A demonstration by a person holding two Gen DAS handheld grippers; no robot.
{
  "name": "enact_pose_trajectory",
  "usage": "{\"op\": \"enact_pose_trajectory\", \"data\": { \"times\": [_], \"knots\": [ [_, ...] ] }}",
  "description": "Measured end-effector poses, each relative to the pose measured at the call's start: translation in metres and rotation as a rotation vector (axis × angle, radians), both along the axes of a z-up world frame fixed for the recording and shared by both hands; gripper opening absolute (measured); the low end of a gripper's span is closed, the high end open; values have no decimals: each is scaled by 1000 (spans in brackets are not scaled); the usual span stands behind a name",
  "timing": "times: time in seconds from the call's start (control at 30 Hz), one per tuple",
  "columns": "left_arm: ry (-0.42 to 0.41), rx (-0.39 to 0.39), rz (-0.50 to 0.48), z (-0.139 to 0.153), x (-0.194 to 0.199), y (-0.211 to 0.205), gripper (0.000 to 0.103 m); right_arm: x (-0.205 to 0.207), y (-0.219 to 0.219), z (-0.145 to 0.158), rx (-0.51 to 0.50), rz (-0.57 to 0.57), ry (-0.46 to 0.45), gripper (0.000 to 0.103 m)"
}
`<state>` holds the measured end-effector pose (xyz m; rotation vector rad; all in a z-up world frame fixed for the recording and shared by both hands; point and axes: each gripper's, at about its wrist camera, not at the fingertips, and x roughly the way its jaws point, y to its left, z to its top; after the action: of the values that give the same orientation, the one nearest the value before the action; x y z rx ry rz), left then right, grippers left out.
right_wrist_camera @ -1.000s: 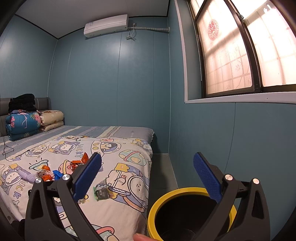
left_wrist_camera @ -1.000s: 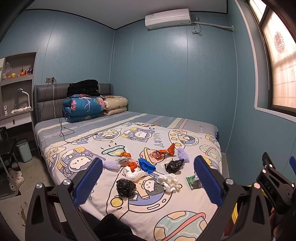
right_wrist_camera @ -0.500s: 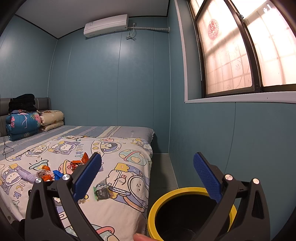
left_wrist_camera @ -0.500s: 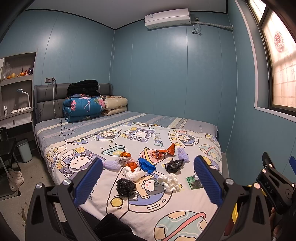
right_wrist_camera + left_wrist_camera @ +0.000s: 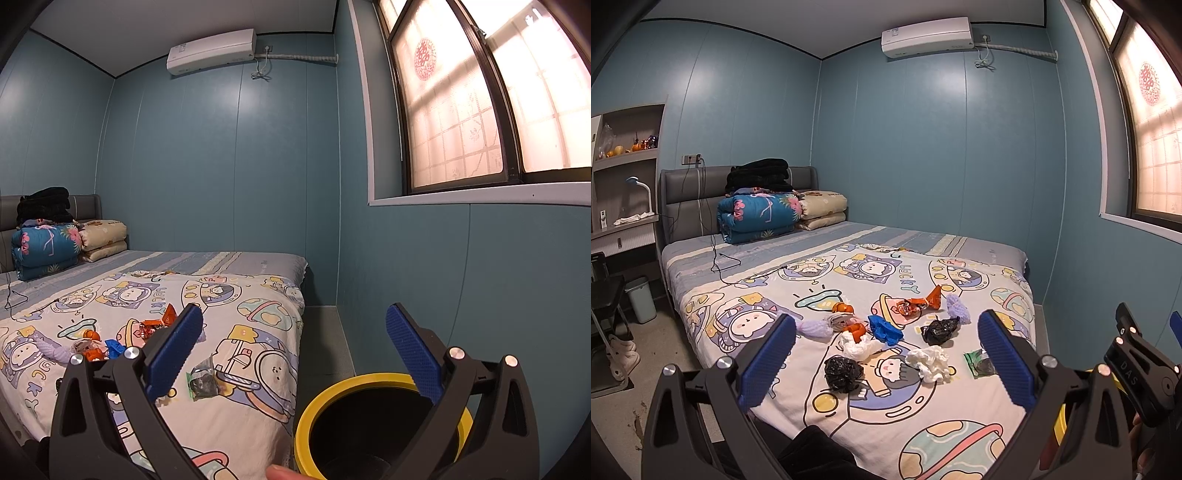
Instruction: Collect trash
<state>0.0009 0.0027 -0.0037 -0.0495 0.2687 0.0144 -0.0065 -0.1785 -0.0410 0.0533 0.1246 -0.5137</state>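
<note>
Ahead of wide-spread left gripper (image 5: 886, 354) fingers: black bag wad (image 5: 843, 373) nearest; pinch its bulk, avoid sheet. Right gripper (image 5: 295, 354) wide, empty, bin (image 5: 373, 424) below.

Home bedroom: bed (image 5: 849, 266) with cartoon sheet fills the middle, grey headboard (image 5: 683, 192) at 10 o'clock with folded quilts (image 5: 759, 218) and pillows (image 5: 822, 210) stacked against it. Blue walls, air conditioner (image 5: 925, 37) at 12 o'clock, window (image 5: 480, 103) with frosted pane at 2 o'clock in the right view. Shelf nook (image 5: 626, 147) with desk lamp (image 5: 641, 192) at 9 o'clock, small bin (image 5: 641, 299) and shoes (image 5: 622, 354) on the floor at 8 o'clock.
</note>
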Motion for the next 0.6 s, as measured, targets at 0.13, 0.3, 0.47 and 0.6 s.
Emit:
{"op": "enact_pose_trajectory", "data": {
  "times": [0.13,0.3,0.47,0.6],
  "knots": [
    [1,-2,-2,0,0,0,95,0,0,0,1,0,1,95],
    [2,-2,-3,0,0,1,95,0,1,0,1,0,1,95],
    [-1,-1,-4,1,-3,0,95,0,1,1,0,-2,0,95],
    [6,-3,-7,1,-1,-1,95,0,1,1,2,-3,0,95]
  ]
}}
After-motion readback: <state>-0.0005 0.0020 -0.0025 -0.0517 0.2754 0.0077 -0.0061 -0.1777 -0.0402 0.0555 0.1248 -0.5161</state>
